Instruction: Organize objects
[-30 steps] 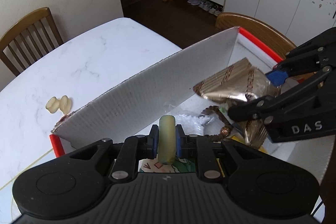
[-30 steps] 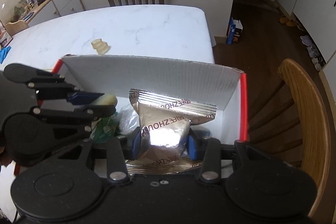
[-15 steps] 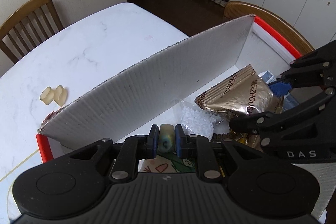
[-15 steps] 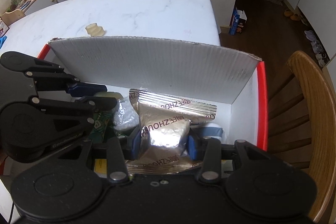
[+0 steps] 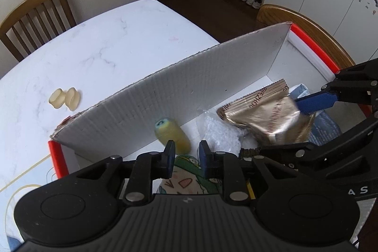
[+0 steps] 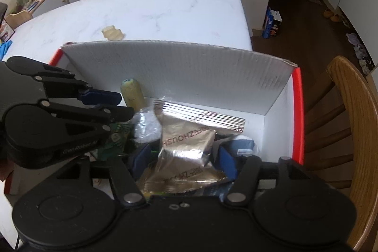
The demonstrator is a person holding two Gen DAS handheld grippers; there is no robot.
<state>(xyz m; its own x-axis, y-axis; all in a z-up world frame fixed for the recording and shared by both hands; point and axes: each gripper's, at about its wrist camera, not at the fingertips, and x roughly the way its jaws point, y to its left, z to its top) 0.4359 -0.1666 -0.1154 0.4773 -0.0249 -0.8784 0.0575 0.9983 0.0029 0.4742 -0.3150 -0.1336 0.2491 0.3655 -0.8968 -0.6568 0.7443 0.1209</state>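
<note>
A white cardboard box with red edges [image 5: 189, 96] [image 6: 179, 72] stands on the marble table. A pale yellow tube [image 5: 171, 132] [image 6: 132, 93] lies in it against the raised flap, free of my left gripper [image 5: 185, 154], which is open just above it. A gold foil packet [image 5: 267, 119] [image 6: 186, 143] lies in the box between the spread fingers of my right gripper [image 6: 182, 157], which is open. A clear bag of white beads [image 5: 219, 134] [image 6: 146, 124] lies between tube and packet.
A green cartoon-printed pack [image 5: 189, 178] and a blue-grey item [image 6: 243, 145] lie in the box. Two cream-coloured pieces [image 5: 65, 98] [image 6: 113, 32] sit on the table beyond the flap. Wooden chairs [image 5: 35, 18] [image 6: 349, 124] stand at the table's far and right sides.
My left gripper opened and let the yellow tube go; it now lies in the box. My right gripper opened and released the foil packet, which has dropped into the box.
</note>
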